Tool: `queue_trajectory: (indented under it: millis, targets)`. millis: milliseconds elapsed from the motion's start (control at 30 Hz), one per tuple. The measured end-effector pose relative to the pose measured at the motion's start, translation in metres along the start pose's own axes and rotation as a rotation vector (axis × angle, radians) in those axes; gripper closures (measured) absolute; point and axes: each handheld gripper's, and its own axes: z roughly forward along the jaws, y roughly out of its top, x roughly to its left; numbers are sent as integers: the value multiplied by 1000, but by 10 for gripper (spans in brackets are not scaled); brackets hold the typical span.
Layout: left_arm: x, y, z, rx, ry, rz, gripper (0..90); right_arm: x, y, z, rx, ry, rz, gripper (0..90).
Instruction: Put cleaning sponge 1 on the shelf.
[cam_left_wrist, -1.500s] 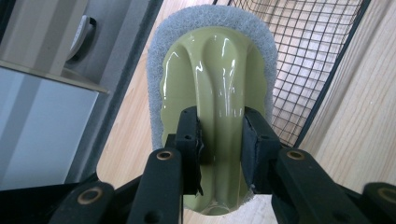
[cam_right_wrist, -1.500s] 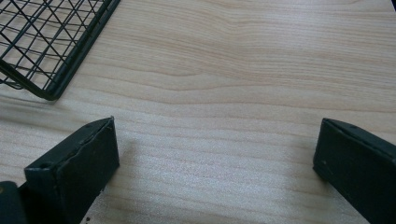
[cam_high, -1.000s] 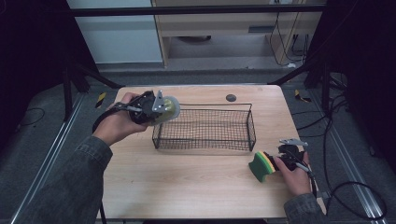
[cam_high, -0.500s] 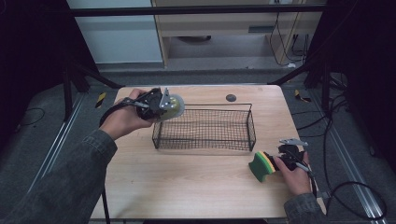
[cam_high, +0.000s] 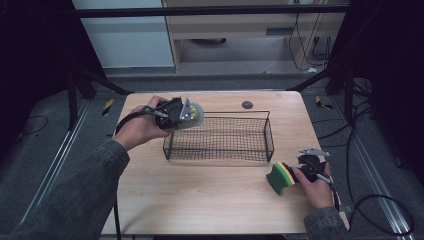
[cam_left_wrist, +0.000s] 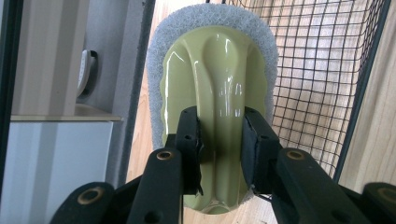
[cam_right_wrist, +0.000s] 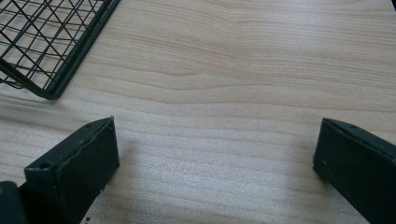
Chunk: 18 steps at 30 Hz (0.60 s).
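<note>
A black wire basket (cam_high: 218, 150) stands in the middle of the wooden table (cam_high: 200, 200). My left gripper (cam_high: 183, 115) hovers at the basket's left end, shut on a pale green scrubber (cam_high: 196, 114) with a grey-white pad. In the left gripper view the gripper (cam_left_wrist: 219, 128) clamps the scrubber's glossy handle (cam_left_wrist: 215, 65), with the basket's mesh (cam_left_wrist: 317, 70) just beyond. A green and yellow sponge (cam_high: 279, 178) lies near the front right. My right gripper (cam_high: 301, 172) rests right beside it. Its jaws (cam_right_wrist: 217, 154) stand open over bare wood, with the basket's corner (cam_right_wrist: 42, 42) farther off.
A small dark round object (cam_high: 247, 104) lies on the table behind the basket. The table's right edge runs close to my right hand. Cables lie on the floor at the right.
My left hand has carried the scrubber to the right, up to the basket's left end. The right hand and the sponge have stayed put.
</note>
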Motion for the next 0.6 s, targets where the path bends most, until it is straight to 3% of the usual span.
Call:
queue_trajectory:
  millis: [133, 367, 600]
  targets:
    - [-3, 6, -1, 4, 16, 11, 705, -2, 0, 1, 1, 13, -16, 4]
    - [-6, 11, 9, 22, -28, 41, 705, -2, 0, 0, 1, 15, -18, 4]
    - [-11, 5, 23, 22, -47, 15, 705, -2, 0, 0, 1, 15, -18, 4]
